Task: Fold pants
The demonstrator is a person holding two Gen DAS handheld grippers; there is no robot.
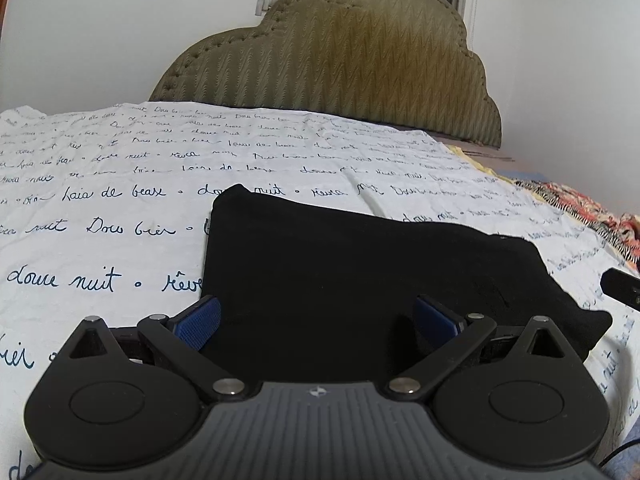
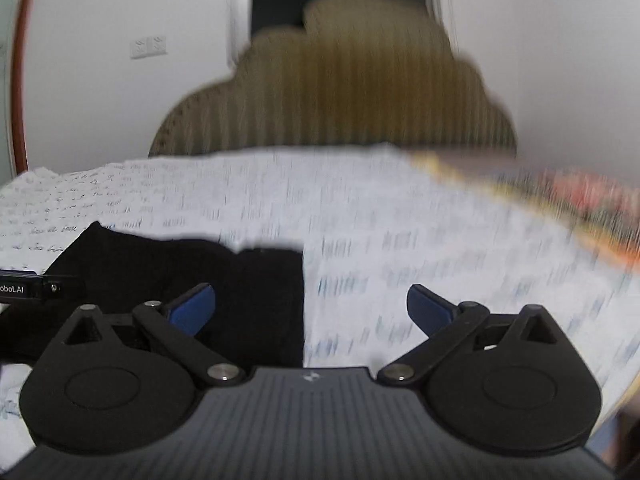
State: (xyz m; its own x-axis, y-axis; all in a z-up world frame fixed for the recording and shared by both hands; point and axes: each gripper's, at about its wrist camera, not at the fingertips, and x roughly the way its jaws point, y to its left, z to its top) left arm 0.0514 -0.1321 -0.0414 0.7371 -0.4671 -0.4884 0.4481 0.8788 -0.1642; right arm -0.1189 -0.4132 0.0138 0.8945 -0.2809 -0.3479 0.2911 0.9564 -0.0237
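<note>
black pants (image 1: pixel 360 280), soft and limp, lie folded on the script-printed sheet (image 1: pixel 100 200); grab the corner at 4 o'clock, probably thickest. left gripper (image 1: pixel 318 320) and right gripper (image 2: pixel 310 308) both gape, holding nothing.

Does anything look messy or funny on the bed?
Not much. The black pants lie in a fairly neat folded pile on the sheet, though two corners poke out. The right wrist view is blurry.

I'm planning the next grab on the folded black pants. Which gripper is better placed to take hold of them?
Left. The left gripper is open with the pants filling the gap between its fingers. The right gripper, also open, points mostly at the printed sheet, with the pants only at its left finger; its view is blurred.
</note>
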